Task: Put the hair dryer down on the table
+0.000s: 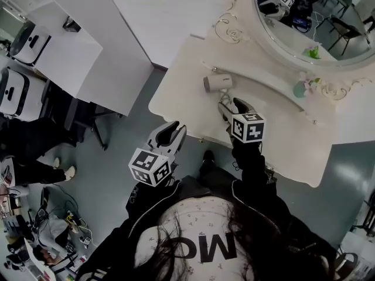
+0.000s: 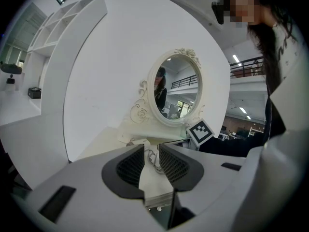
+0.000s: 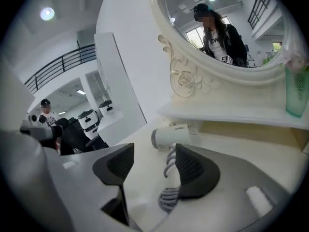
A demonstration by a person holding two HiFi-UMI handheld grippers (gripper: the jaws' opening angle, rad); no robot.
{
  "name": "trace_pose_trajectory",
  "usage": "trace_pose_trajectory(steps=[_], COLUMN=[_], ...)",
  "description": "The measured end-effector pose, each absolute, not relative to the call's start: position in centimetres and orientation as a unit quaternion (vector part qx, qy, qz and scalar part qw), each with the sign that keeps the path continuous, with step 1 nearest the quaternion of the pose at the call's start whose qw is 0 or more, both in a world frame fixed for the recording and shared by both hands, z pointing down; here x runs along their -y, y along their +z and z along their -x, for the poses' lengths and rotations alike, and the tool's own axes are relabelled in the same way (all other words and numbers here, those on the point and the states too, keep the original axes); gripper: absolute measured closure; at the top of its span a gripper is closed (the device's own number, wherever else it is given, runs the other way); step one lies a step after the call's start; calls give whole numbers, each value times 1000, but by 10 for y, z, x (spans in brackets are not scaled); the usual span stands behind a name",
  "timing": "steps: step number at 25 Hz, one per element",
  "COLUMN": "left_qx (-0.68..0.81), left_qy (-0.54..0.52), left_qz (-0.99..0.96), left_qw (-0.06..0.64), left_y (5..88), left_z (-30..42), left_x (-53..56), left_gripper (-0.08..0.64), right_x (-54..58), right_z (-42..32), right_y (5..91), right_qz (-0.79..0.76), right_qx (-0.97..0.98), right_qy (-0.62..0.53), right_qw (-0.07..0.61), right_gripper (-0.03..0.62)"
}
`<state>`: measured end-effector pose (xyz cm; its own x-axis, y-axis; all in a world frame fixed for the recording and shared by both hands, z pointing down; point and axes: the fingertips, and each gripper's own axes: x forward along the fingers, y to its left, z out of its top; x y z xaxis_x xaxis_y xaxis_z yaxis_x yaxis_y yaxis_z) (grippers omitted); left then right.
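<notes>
The white hair dryer (image 1: pixel 218 82) lies on its side on the cream dressing table (image 1: pixel 181 92), nozzle toward the left. In the right gripper view the hair dryer (image 3: pixel 171 137) rests just beyond the jaws, and its grey coiled cord (image 3: pixel 169 197) trails back beside the right finger. My right gripper (image 1: pixel 233 106) (image 3: pixel 152 161) hovers low over the table just behind the dryer, open wide, gripping nothing. My left gripper (image 1: pixel 171 134) (image 2: pixel 151 159) hangs off the table's front edge over the floor, its jaws a narrow gap apart and empty.
An oval mirror (image 1: pixel 316 16) in a carved frame stands at the table's back above a raised shelf. A pale green vase (image 1: pixel 300 88) (image 3: pixel 295 93) sits on that shelf to the right. White desks (image 1: pixel 64 57) and seated people (image 1: pixel 35 151) are to the left.
</notes>
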<state>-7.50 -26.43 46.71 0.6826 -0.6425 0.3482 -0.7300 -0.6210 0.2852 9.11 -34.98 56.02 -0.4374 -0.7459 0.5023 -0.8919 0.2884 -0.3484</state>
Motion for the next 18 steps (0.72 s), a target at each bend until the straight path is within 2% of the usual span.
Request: trace_pose_trajectory(steps=[11, 18], left_qx=[347, 325], left_qy=[83, 76], left_qz=[-917, -925], left_qw=[181, 180], left_y=[446, 443], left_z=[83, 105], left_x=[222, 165], left_gripper=[465, 465], right_x=[263, 196], right_z=[-53, -14], right_y=[500, 487], right_qz=[-503, -504], right_qx=[816, 817], right_qy=[280, 277], right_qw=[58, 45], right_gripper=[314, 318])
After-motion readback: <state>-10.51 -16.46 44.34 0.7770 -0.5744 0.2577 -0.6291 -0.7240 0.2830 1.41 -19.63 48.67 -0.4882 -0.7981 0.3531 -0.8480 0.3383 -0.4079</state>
